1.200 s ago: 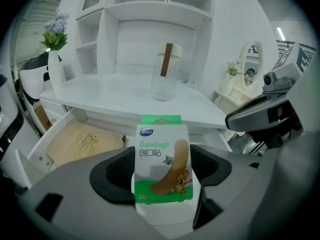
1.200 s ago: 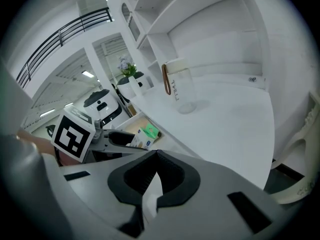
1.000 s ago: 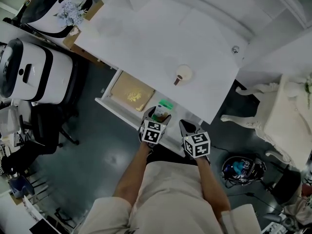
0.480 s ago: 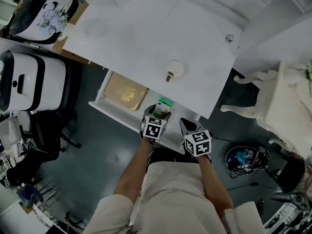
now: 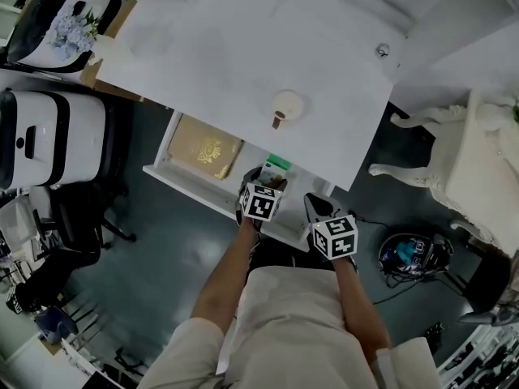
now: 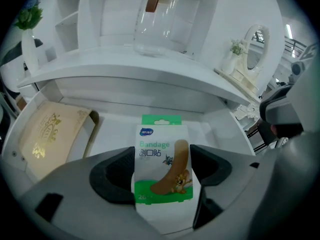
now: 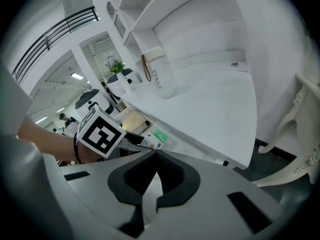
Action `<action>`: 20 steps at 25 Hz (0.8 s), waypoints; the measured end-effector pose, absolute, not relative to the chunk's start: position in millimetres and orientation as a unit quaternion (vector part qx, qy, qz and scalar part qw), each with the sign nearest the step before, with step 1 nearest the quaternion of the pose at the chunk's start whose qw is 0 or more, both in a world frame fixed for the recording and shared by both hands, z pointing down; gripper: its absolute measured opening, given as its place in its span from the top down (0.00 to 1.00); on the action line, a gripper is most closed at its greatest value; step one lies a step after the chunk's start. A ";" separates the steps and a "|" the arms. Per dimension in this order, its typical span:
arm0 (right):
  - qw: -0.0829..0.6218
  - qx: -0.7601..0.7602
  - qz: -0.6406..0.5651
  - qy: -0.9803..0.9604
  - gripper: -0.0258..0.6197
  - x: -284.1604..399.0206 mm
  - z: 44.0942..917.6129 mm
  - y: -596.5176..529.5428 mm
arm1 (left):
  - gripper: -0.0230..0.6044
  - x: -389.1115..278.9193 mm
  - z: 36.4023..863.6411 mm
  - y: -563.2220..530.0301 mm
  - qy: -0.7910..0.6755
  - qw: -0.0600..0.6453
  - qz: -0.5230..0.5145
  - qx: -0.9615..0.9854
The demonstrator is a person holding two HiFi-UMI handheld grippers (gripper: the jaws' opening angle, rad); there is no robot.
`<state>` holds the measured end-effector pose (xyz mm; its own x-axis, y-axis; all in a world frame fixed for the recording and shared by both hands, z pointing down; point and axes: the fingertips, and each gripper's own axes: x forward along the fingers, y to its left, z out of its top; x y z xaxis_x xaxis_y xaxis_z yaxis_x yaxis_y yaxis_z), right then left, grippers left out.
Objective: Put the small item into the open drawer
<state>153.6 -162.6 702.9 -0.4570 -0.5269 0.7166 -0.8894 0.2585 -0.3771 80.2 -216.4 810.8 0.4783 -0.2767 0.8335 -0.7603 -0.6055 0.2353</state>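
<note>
A small white and green bandage box (image 6: 161,169) sits between the jaws of my left gripper (image 6: 161,176), which is shut on it. The box hangs over the open white drawer (image 6: 215,129) under the desk. In the head view the left gripper (image 5: 264,186) holds the bandage box (image 5: 276,168) above the drawer (image 5: 166,156), right of a tan gold-printed book (image 5: 203,147). My right gripper (image 5: 318,207) stays near the drawer's front edge, shut and empty. In the right gripper view its jaws (image 7: 156,156) touch at the tips, with the bandage box (image 7: 155,136) beyond.
A clear bottle with a brown strap (image 5: 285,106) stands on the white desk (image 5: 243,47). The tan book (image 6: 47,136) fills the drawer's left side. A white chair (image 5: 462,160) stands at the right, black and white chairs (image 5: 40,128) at the left.
The head view has shifted slightly; the left gripper with the bandage box has stayed over the drawer, edging a little forward. The right gripper has hardly moved.
</note>
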 end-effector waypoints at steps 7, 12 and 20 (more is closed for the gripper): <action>0.232 0.472 0.391 -0.755 0.92 154.3 702.5 -159.9 | 0.39 79.3 818.6 -218.0 -0.320 0.301 0.411 0.799; 0.238 0.466 0.385 -0.760 0.92 149.0 702.0 -159.1 | 0.39 81.1 825.6 -213.7 -0.305 0.310 0.423 0.795; 0.247 0.459 0.376 -0.766 0.92 139.2 699.0 -158.6 | 0.39 80.3 821.9 -216.1 -0.301 0.295 0.425 0.801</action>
